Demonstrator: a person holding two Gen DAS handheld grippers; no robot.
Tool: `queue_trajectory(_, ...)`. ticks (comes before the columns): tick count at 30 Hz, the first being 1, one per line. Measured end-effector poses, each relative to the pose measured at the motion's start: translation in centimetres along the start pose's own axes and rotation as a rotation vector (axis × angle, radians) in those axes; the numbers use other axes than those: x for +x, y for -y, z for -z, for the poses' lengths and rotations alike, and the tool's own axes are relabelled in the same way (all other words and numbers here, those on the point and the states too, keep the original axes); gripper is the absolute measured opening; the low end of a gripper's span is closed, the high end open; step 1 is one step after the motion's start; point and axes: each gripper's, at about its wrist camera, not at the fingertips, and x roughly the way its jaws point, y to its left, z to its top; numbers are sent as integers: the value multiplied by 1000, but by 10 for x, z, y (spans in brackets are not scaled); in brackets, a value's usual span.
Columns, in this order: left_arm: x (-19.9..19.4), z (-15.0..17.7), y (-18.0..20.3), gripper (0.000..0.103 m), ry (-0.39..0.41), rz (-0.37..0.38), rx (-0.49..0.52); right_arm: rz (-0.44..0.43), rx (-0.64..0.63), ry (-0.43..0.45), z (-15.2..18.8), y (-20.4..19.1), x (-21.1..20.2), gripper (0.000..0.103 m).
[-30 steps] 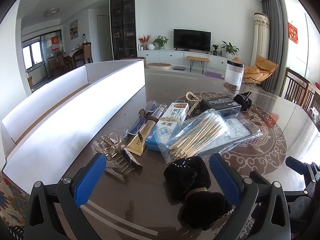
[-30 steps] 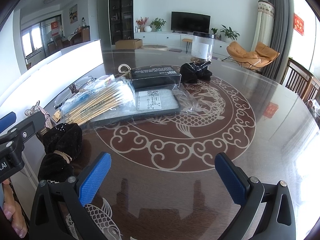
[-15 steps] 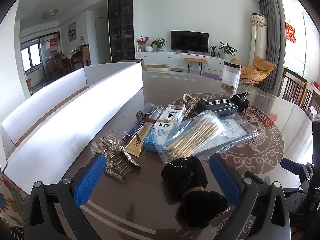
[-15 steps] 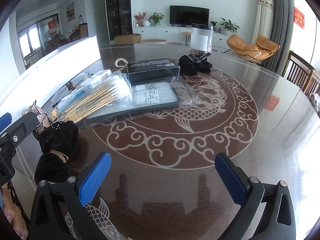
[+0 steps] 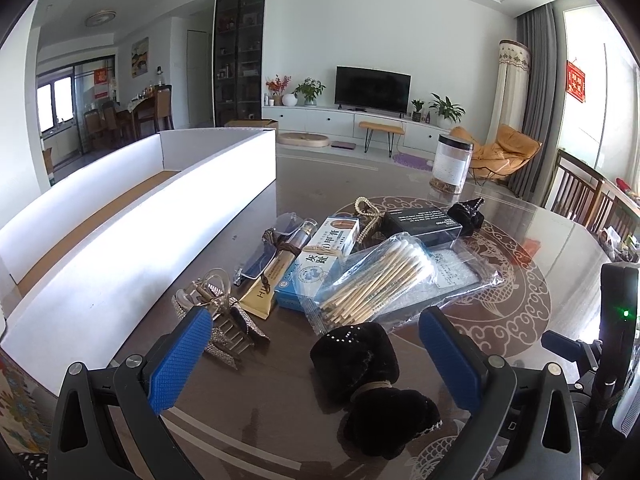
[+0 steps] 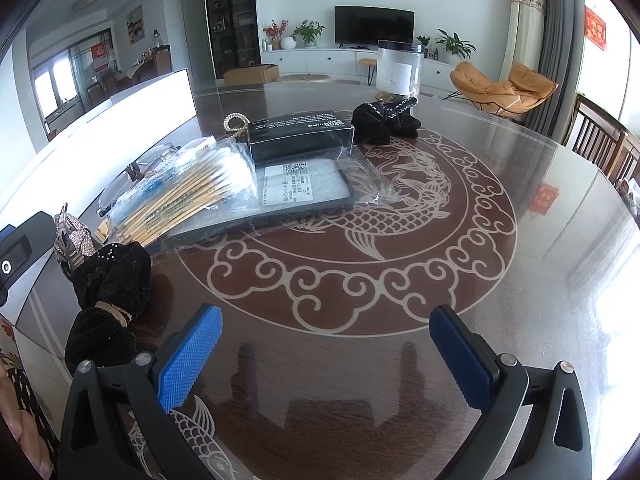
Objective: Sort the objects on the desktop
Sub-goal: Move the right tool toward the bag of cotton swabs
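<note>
While both spread wide, left tool (image 5: 316,356) just above black velvet scrunchie (image 5: 360,360), right tool (image 6: 326,354) beside it.

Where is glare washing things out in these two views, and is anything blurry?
Left wrist view: the white box wall is overexposed; items stay sharp. Right wrist view: window glare whitens the table at right, the box blows out; fisheye bends the edges.
</note>
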Motion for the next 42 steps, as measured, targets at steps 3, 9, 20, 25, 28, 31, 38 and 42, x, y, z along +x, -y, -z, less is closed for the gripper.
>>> queue_trajectory(3, -1, -2, -3, 103, -4, 26, -15, 3, 1, -2, 0, 0, 1, 103)
queue_trajectory(9, -3, -5, -10, 103, -8, 59, -54, 30, -3, -17, 1, 0, 3, 103)
queue_trajectory(20, 4, -6, -19, 103, -65, 75, -84, 48, -34, -57, 0, -6, 11, 103)
queue_trajectory(25, 0, 0, -9, 103, -73, 87, -77, 51, -26, -38, 0, -4, 7, 103)
queue_trajectory(28, -5, 2, 5, 103, -46, 60, -13, 52, -2, -23, 0, 0, 4, 103)
queue_trajectory(31, -9, 2, 8, 103, -25, 41, 23, 39, 1, -37, 0, 1, 6, 103)
queue_trajectory(38, -8, 3, -3, 103, -13, 11, -40, 13, -13, -40, 0, -2, 7, 103)
queue_trajectory(42, -11, 9, 11, 103, 1, -29, 21, 15, -13, -42, 0, -3, 8, 103)
